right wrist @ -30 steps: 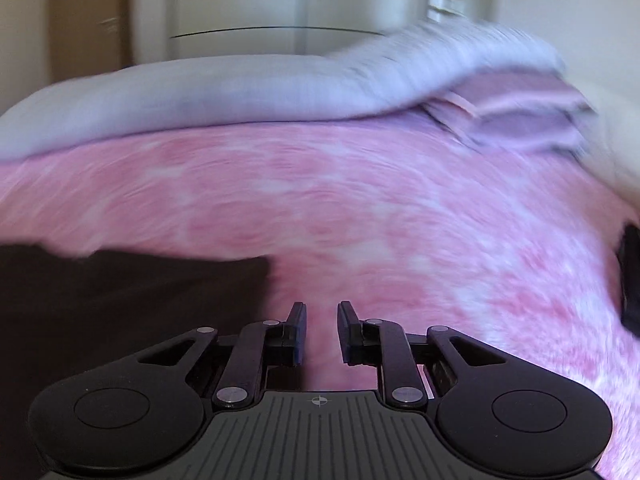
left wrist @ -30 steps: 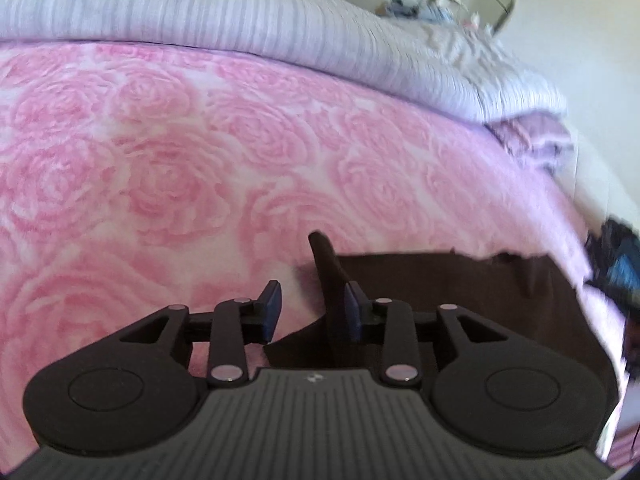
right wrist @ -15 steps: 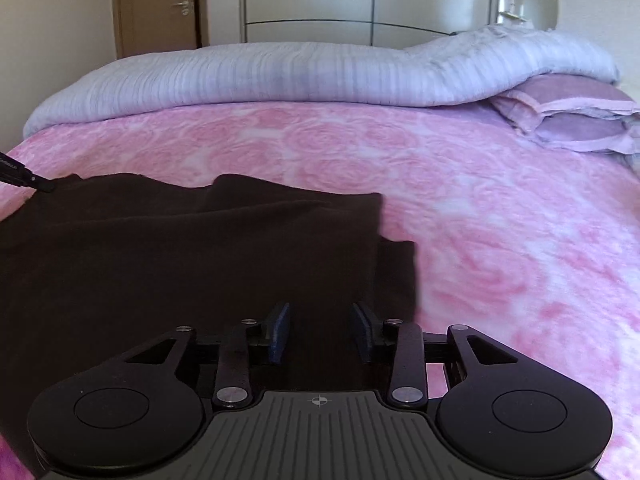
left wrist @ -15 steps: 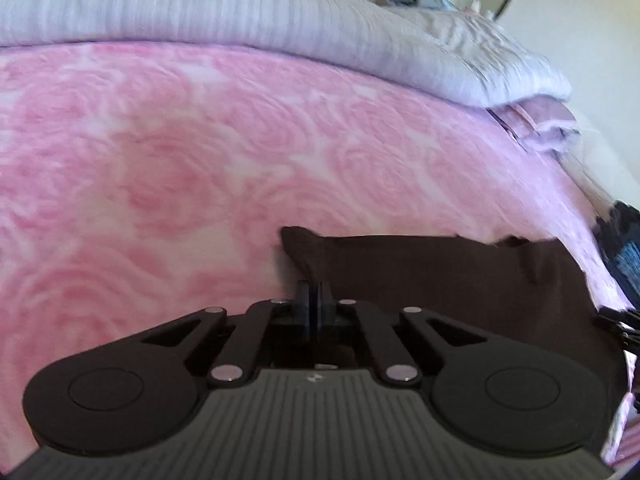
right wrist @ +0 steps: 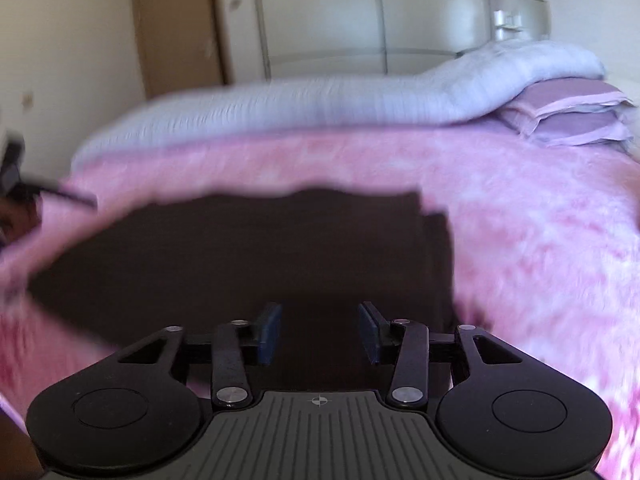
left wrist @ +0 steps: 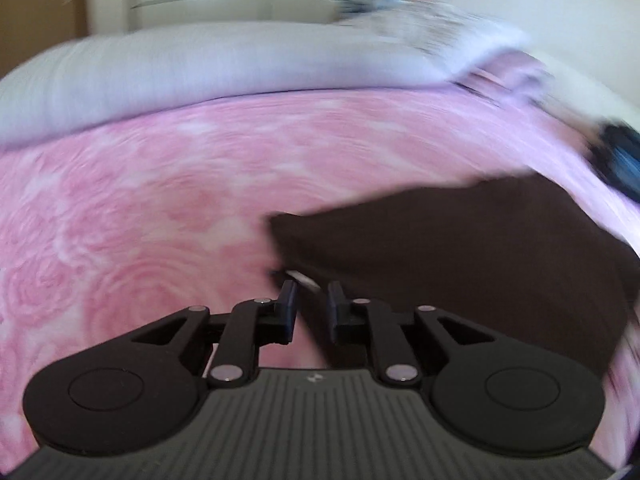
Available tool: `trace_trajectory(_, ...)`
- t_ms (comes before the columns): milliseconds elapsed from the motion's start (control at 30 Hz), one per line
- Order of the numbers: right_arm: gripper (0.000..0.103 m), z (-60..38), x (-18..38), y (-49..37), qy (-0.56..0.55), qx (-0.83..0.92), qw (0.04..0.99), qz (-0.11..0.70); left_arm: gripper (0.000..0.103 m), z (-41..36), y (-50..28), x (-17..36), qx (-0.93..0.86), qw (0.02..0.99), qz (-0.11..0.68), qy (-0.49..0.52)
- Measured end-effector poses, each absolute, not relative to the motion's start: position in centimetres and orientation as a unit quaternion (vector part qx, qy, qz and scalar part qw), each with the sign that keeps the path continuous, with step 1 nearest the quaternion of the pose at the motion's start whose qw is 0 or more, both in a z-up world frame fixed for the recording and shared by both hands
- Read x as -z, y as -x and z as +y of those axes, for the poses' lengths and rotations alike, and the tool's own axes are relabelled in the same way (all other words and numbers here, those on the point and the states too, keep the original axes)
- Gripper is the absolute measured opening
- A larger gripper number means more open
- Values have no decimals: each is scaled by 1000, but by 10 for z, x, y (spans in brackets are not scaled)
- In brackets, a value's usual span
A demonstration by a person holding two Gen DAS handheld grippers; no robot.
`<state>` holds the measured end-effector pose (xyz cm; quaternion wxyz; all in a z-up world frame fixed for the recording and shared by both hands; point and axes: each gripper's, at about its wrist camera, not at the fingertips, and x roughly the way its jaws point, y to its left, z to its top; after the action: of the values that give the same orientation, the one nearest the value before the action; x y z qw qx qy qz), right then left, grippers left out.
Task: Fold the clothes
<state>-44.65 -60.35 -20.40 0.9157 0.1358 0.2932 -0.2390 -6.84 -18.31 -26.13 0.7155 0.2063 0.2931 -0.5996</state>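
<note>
A dark brown garment (left wrist: 460, 256) lies folded flat on the pink rose-patterned bedspread (left wrist: 160, 200). In the left wrist view my left gripper (left wrist: 311, 300) is open and empty, at the garment's near left corner, where a small white tag shows. In the right wrist view the garment (right wrist: 248, 256) spreads ahead of my right gripper (right wrist: 319, 326), which is open and empty above its near edge. Both views are motion-blurred.
A lilac duvet (right wrist: 320, 104) is bunched along the far side of the bed, with purple pillows (right wrist: 568, 116) at the right. A dark blue-black object (left wrist: 618, 160) lies at the bed's right edge. Wardrobe doors (right wrist: 360, 16) stand behind.
My left gripper, shut on the garment's corner half a second ago, has opened and let go. My right gripper has opened wider and pulled back above the garment. Both views swung.
</note>
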Motion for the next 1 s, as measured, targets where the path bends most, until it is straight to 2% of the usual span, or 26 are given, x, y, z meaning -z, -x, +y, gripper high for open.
trace_trajectory(67,43,-607,221,455,-159,274,895,313,19,-162,92,263,605,708,285,-228)
trace_trajectory(167,42,-608,214,477,-219,317,881,274,19,-130,126,262,614,699,260,-258)
trace_trajectory(200,44,-604,209,481,-220,326,880,266,24,-118,139,261,622,693,244,-272)
trace_trajectory(233,45,-594,204,481,-199,324,885,270,32,-107,151,262,627,687,225,-291)
trace_trajectory(300,48,-573,198,479,-152,303,896,287,37,-92,175,269,622,681,170,-347)
trace_trajectory(567,53,-517,222,462,-104,257,903,329,40,-67,238,320,584,590,-45,-555)
trace_trajectory(700,56,-488,232,429,-14,220,912,346,40,-75,243,354,542,532,-157,-632)
trace_trajectory(767,60,-473,240,406,60,203,908,362,39,-80,240,366,528,514,-193,-648)
trace_trajectory(800,61,-466,245,396,101,199,903,366,33,-83,238,371,521,512,-204,-652)
trace_trajectory(833,61,-460,251,387,141,195,898,369,20,-87,234,374,512,515,-209,-655)
trace_trajectory(867,61,-454,257,377,182,191,890,372,11,-91,230,375,504,520,-210,-657)
trace_trajectory(1000,62,-445,276,342,289,180,863,374,8,-101,221,359,519,551,-168,-632)
